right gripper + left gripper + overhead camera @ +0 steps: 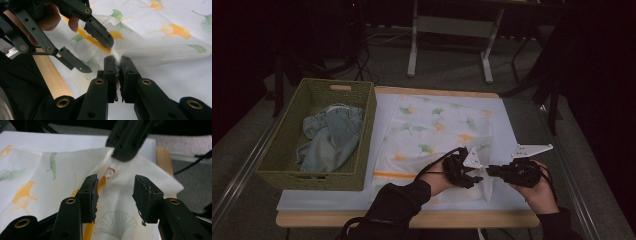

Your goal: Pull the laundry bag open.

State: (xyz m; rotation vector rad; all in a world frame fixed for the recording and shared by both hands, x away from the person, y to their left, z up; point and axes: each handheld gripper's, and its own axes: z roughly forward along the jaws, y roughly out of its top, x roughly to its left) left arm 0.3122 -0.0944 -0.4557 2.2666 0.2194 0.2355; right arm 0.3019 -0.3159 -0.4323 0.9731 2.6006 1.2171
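Observation:
A white cloth (pixel 437 125) printed with green and orange ginkgo leaves lies spread on the table. Near the cloth's front right corner, my right gripper (pixel 488 171) is shut on a pinched-up fold of it. In the right gripper view my own jaws (pixel 118 65) press together on the cloth's (pixel 162 50) edge. My left gripper (pixel 478 176) faces it from the left with jaws open. In the left gripper view those jaws (pixel 115 195) stand apart over the cloth (pixel 37 170) without pressing it, and the right gripper (pixel 120 157) pinches the raised fold just beyond.
A green woven basket (pixel 362 130) at the table's left holds a crumpled denim garment (pixel 329 137). A white mat (pixel 507 125) covers the tabletop, with a wooden edge (pixel 412 219) along the front. Table legs and cables stand on the floor behind.

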